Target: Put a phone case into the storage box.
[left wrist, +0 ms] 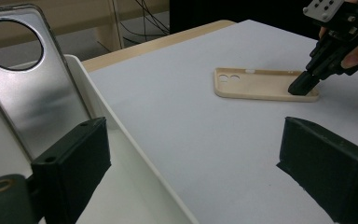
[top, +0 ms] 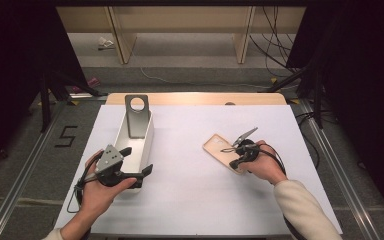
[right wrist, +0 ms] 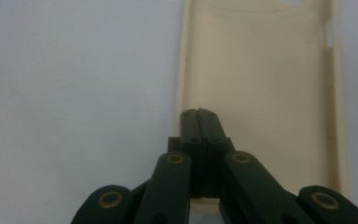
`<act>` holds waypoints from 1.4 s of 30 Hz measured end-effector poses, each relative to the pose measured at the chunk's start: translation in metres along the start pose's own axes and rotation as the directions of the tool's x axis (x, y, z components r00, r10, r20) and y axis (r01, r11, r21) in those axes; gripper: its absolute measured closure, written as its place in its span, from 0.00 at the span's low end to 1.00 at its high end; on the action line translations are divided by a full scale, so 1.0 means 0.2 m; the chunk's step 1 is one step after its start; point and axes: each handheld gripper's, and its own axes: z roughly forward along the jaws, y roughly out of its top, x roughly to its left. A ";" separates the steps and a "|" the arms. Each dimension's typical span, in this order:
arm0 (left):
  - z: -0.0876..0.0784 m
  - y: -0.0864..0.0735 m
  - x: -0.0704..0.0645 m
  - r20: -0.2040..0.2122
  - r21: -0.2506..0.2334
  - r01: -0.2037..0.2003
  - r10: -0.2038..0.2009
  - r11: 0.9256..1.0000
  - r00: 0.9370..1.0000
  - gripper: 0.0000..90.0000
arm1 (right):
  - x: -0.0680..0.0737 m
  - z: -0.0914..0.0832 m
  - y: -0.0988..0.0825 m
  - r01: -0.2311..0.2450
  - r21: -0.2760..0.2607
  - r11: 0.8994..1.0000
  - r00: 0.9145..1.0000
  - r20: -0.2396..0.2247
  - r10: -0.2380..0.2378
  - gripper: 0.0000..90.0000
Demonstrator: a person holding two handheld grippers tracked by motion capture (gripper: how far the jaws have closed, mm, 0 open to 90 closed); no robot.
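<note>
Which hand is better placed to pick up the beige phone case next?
The right. The right gripper already rests shut on the near end of the beige phone case, while the left gripper waits open beside the white bin holding a silver case.

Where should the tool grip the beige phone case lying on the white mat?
Probably the raised rim at the near short end of the beige phone case, coming from above: it lies flat, hollow side up, so only its thin walls offer an edge. The right tool is there, shut.
</note>
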 end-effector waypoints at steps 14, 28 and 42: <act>0.00 0.00 0.00 0.001 0.001 -0.004 0.004 1.000 1.000 0.09 | 0.17 0.05 0.05 0.051 0.005 0.999 0.996 -0.078 -0.051 1.00; 0.00 0.00 -0.01 0.002 0.002 -0.006 0.006 1.000 1.000 0.09 | 0.26 0.08 0.09 0.087 -0.020 0.996 0.991 -0.102 -0.089 1.00; 0.00 0.00 -0.01 0.001 0.004 -0.007 0.007 1.000 1.000 0.09 | 0.30 0.12 0.13 0.077 -0.068 0.995 0.989 -0.118 -0.085 1.00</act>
